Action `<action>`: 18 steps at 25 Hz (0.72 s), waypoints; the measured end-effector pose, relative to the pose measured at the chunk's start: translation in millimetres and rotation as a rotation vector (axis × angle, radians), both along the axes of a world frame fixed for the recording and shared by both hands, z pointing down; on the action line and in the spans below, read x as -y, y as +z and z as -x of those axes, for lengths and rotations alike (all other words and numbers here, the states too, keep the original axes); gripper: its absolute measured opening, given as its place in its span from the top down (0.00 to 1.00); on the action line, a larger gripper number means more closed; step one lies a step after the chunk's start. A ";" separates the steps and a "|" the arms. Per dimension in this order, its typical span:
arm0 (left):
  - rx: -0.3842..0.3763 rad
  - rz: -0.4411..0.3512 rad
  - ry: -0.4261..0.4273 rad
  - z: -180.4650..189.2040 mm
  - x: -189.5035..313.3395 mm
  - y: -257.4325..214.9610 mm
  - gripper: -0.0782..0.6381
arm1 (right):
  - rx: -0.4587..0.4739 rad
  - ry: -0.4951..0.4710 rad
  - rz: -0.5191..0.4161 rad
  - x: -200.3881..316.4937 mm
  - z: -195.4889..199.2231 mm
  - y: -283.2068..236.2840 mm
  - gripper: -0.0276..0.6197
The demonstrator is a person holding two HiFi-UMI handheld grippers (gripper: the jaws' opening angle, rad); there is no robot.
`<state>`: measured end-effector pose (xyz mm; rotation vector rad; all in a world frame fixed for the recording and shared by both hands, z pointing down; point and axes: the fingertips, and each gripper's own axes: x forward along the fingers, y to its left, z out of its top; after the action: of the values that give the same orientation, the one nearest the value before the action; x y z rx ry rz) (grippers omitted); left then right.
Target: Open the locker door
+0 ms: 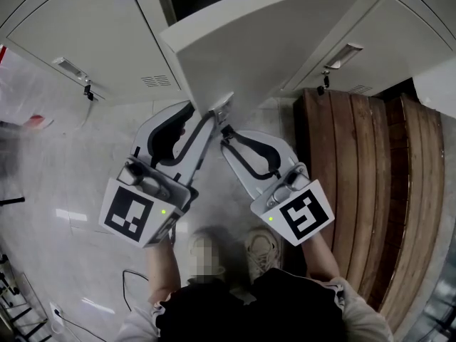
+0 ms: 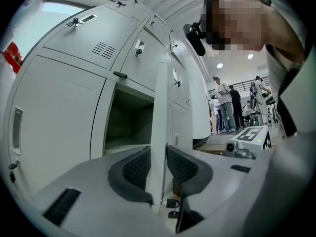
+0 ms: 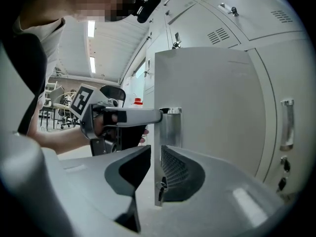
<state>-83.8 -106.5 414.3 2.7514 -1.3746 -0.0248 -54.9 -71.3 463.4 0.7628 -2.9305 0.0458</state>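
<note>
The grey locker door [image 1: 271,41] stands swung out from its open compartment [image 2: 126,122]. Its free edge [image 2: 160,112] runs between the jaws of my left gripper [image 2: 158,167], whose ribbed pads [image 2: 136,169] press on both faces. My left gripper [image 1: 206,116] reaches the door's corner from the left. From the right, my right gripper [image 1: 226,130] comes to the same corner. In the right gripper view the door [image 3: 207,98] sits between the jaws of the right gripper [image 3: 155,169]; the right pad [image 3: 173,172] lies against it, and a thin gap shows at the left pad. A key [image 3: 160,184] hangs there.
Shut lockers [image 1: 85,41] flank the open one on both sides. A wooden bench [image 1: 370,191] stands at the right. A cable [image 1: 132,283] lies on the pale floor by the person's shoes [image 1: 260,251]. Several people [image 2: 227,107] stand far off.
</note>
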 end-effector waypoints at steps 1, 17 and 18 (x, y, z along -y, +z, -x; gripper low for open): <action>0.005 0.002 0.008 -1.3 -1.3 -0.1 0.74 | 0.006 -0.004 0.017 -4.6 0.4 2.9 0.86; 0.048 -0.017 0.078 -15.8 -17.1 0.5 0.76 | -0.052 -0.073 0.103 -51.1 5.4 48.1 0.87; 0.052 -0.020 0.078 -16.6 -17.8 0.7 0.76 | -0.065 -0.051 0.103 -47.7 -3.0 48.6 0.87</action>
<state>-67.1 -88.7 415.0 2.8396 -1.2838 0.0377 -51.9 -23.6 512.0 0.6608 -2.8596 0.1624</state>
